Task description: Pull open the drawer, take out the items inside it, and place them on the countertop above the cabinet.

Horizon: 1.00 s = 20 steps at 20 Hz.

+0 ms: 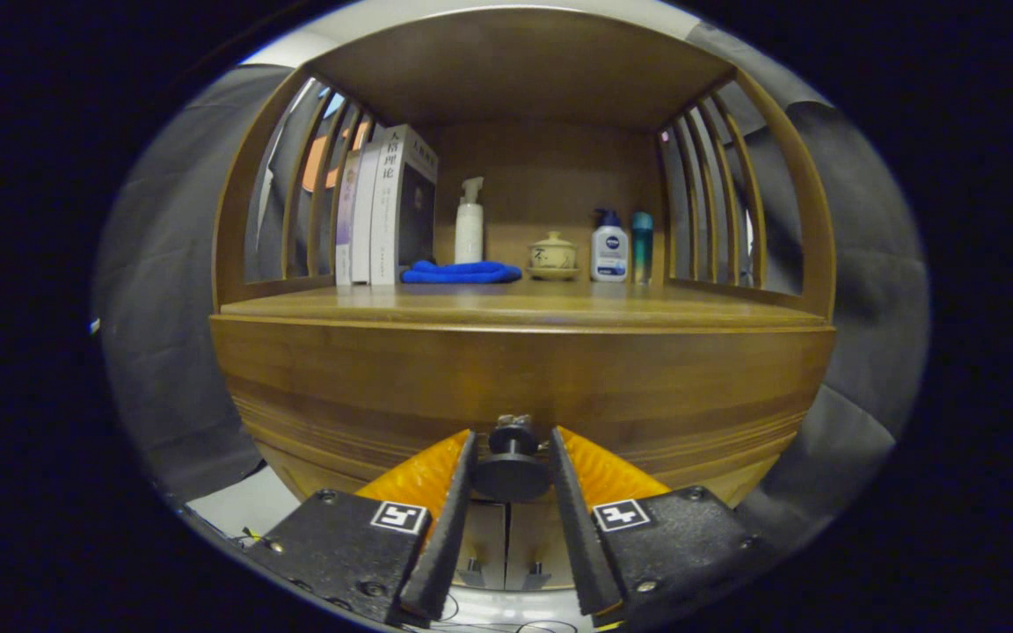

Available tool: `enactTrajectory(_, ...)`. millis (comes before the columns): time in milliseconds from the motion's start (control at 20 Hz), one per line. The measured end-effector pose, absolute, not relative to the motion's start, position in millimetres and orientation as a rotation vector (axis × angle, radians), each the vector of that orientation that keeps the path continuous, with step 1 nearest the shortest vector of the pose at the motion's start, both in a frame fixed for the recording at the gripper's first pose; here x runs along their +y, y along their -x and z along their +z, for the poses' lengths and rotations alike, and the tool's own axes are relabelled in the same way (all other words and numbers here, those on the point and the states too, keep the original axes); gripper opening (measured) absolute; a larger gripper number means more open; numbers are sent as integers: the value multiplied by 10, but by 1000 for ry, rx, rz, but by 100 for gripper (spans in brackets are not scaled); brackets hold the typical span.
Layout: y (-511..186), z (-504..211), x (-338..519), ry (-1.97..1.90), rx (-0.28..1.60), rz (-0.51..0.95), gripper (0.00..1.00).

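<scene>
Where its dark round knob (512,466) juts, closed wooden drawer (524,387), tool (511,457) fingers tight around knob.

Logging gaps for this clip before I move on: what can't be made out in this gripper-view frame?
- Drawer contents: hidden behind its closed wooden front.
- Grip on the drawer knob: it sits between the fingers of the gripper, but contact on both sides cannot be confirmed.
- Lower cabinet doors: mostly blocked by the fingers.
- Small bottles at the back of the countertop: too small for detail.
</scene>
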<state>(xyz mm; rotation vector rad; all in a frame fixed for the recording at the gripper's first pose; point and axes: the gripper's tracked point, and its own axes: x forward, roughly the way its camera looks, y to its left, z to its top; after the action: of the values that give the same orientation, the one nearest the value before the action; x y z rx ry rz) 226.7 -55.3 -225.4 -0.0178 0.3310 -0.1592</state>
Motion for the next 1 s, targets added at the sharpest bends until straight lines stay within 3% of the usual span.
enactTrajectory(450, -2281, -2263, -562, -16, 336, -196, 40)
enactTrajectory(1000, -1714, -2221, -499, -43, 341, -174, 39)
